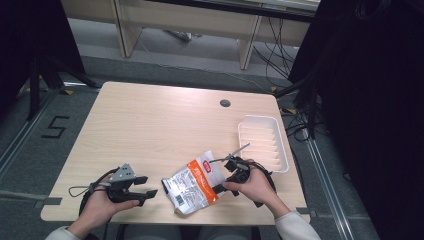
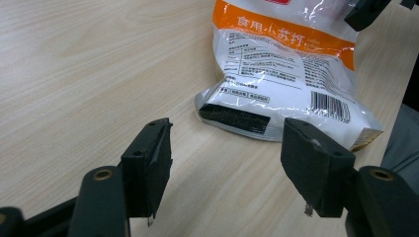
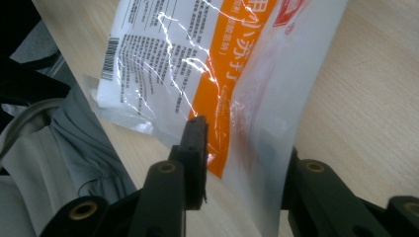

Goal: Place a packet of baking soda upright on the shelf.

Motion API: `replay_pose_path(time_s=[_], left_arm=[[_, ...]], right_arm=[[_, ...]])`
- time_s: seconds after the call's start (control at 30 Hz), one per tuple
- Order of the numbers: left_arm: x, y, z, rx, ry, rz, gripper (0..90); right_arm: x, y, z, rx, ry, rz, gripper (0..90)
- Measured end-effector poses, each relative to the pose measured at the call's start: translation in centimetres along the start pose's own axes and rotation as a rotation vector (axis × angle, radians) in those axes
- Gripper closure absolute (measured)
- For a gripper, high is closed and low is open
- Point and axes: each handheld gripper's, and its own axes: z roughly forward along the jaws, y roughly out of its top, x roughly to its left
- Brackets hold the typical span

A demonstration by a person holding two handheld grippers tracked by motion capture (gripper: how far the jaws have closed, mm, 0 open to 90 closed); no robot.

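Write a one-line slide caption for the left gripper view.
Open left hand-held gripper faces a glossy orange-and-white packet on the wooden table.

Floor marking, left of the counter: a large dark "5".

Plastic packet, white with an orange band. The band carries white Chinese characters, "食用小苏打". Below the band sit blocks of small black print, too fine to read. Barcode near the packet's bottom corner, digits illegible. Small red logo patch near the packet's top, lettering unreadable.
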Motion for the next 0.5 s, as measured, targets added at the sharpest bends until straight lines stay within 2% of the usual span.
replay_pose_path(time_s=[0.03, 0.07, 0.1, 0.13, 0.3, 0.33, 0.43, 0.5], left_arm=[[0.0, 0.0, 0.0, 0.0, 0.0, 0.001, 35.7], [0.0, 0.0, 0.0, -0.001, 0.0, 0.001, 35.7], [0.0, 0.0, 0.0, 0.0, 0.0, 0.0, 35.8], [0.0, 0.0, 0.0, -0.001, 0.0, 0.001, 35.8], [0.0, 0.0, 0.1, -0.005, 0.001, -0.001, 35.8], [0.0, 0.0, 0.1, -0.005, 0.001, -0.002, 35.8], [0.0, 0.0, 0.0, 0.0, 0.0, 0.001, 35.8], [0.0, 0.0, 0.1, -0.014, 0.003, -0.006, 35.8]], right_arm=[[0.0, 0.1, 0.1, 0.004, -0.006, -0.004, 70.5], [0.1, 0.2, 0.4, -0.003, 0.012, 0.012, 71.4], [-0.1, 0.2, 0.5, 0.012, -0.006, -0.005, 71.9], [-0.1, 0.2, 0.7, 0.014, -0.003, -0.02, 72.9], [0.1, 0.3, 1.1, 0.039, -0.005, -0.019, 79.7], [0.0, 0.5, 1.2, 0.044, -0.006, -0.043, 84.8], [0.1, 0.6, 1.2, 0.057, -0.005, -0.05, 89.8], [0.1, 0.7, 1.2, 0.059, -0.005, -0.057, 90.0]])
